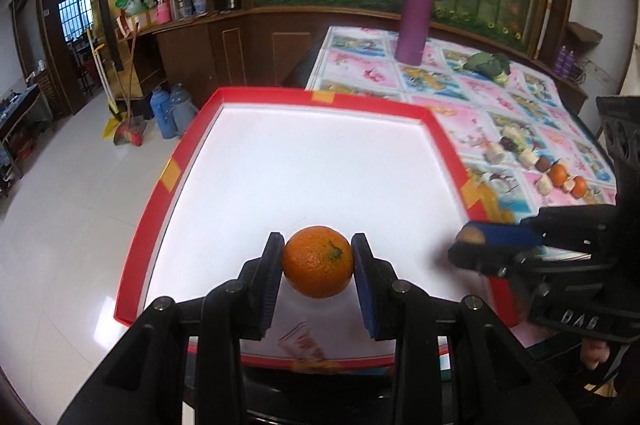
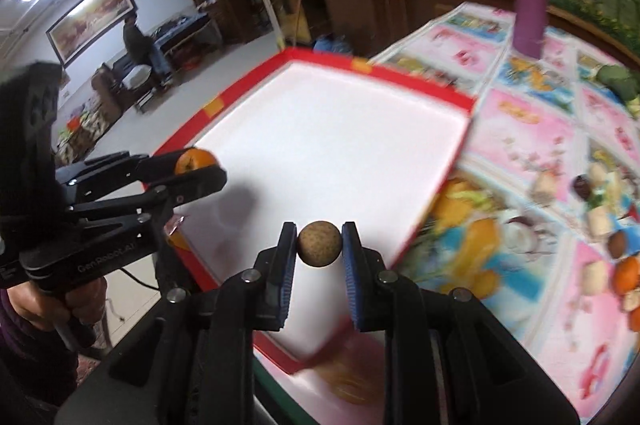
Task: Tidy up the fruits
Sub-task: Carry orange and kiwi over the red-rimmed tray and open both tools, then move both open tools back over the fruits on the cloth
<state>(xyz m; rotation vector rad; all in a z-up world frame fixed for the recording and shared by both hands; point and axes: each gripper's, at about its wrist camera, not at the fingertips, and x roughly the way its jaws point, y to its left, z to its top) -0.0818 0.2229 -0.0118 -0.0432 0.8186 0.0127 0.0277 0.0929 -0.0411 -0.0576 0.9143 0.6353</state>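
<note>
Red-rimmed tray (image 1: 446,129) below: left gripper (image 1: 318,261) jaws clamp orange (image 1: 318,261); right gripper (image 2: 319,245) jaws clamp brown fruit (image 2: 319,244).

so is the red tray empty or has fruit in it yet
Empty: the red tray has a bare white floor; the orange sits in the left tool.

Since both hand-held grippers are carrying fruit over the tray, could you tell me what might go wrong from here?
1. The orange is pinched only at its sides by the left hand-held gripper; it could slip and roll.
2. The small brown fruit in the right hand-held gripper could likewise roll once released.
3. Both are close over the red-rimmed tray and might collide.
</note>
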